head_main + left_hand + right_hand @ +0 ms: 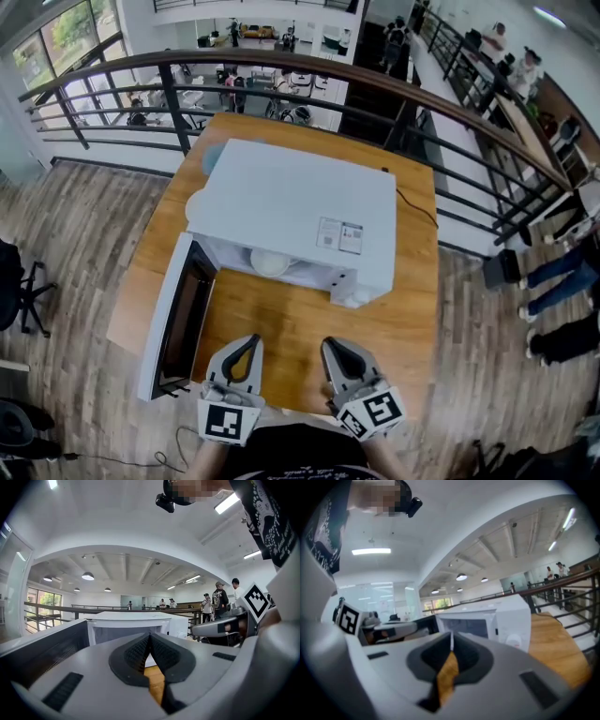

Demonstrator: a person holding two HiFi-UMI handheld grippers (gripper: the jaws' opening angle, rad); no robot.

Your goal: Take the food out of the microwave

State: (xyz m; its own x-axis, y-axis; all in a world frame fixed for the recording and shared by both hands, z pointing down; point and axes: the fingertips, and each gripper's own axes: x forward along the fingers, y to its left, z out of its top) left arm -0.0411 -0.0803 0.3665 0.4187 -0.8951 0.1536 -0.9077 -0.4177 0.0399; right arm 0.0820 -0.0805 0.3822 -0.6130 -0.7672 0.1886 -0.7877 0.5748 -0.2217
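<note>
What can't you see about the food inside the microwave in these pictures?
- Food: in the head view, the top of the microwave hides all but a white round rim. What lies on it cannot be told.
- Inside of the microwave: in the left gripper view, the left gripper blocks its lower part.
- Sticker: in the head view, the print is too small to read.

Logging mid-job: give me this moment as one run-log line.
microwave: door open | white dish: inside | left gripper: shut, empty | right gripper: shut, empty | both short of microwave
</note>
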